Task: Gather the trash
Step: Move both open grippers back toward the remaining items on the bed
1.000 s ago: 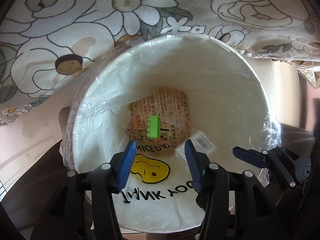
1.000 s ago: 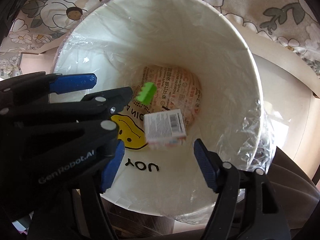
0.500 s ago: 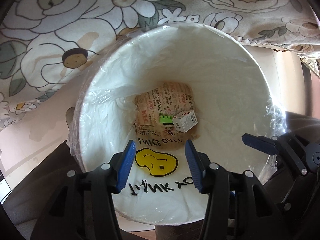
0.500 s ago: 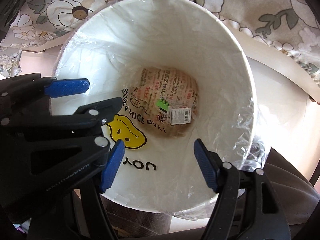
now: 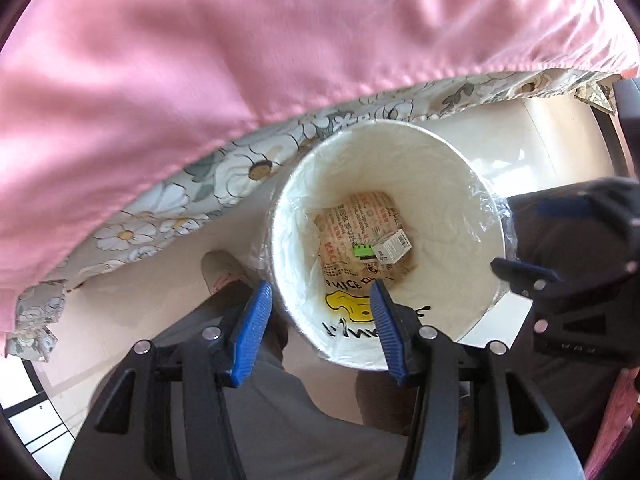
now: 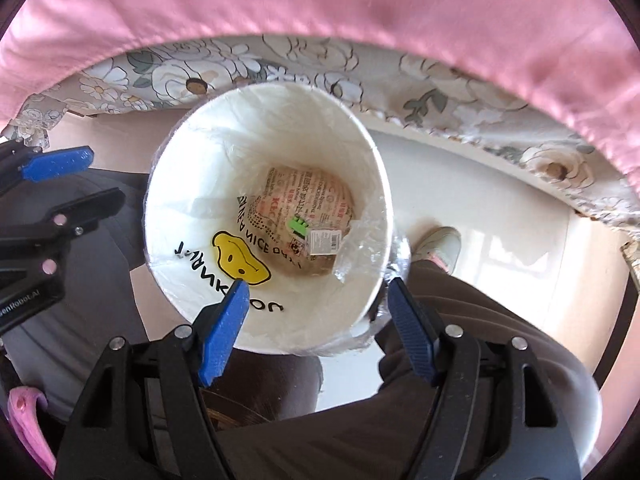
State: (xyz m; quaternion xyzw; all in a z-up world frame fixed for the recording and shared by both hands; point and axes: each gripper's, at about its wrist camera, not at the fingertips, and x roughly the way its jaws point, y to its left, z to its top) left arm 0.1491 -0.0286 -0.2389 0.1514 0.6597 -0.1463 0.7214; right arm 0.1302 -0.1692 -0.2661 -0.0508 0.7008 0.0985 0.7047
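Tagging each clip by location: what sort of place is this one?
Probably a home bedroom: a pink satin cover over a floral-print sheet hangs beside a white bag-lined waste bin standing on a pale glossy floor.

"NICE" on bin liner (image 6: 224, 220), "KFC" on paper wrapper (image 6: 316, 196)

Straight below both tongs the mouth of the white bin (image 6: 360, 148) stands wide and unblocked, its clear liner (image 6: 396, 248) folded over the rim. Deep inside, a printed paper bag (image 6: 316, 196), a green piece (image 6: 299, 226) and a small white box (image 6: 326, 242) cover the bottom (the walls above them are bare). Ahead of the tongs, floral cloth (image 5: 168, 196) and pink fabric (image 5: 240, 60) overhang. Behind and beneath them the person's legs (image 6: 460, 320) and a shoe (image 6: 440, 246) crowd the floor (image 6: 500, 184).
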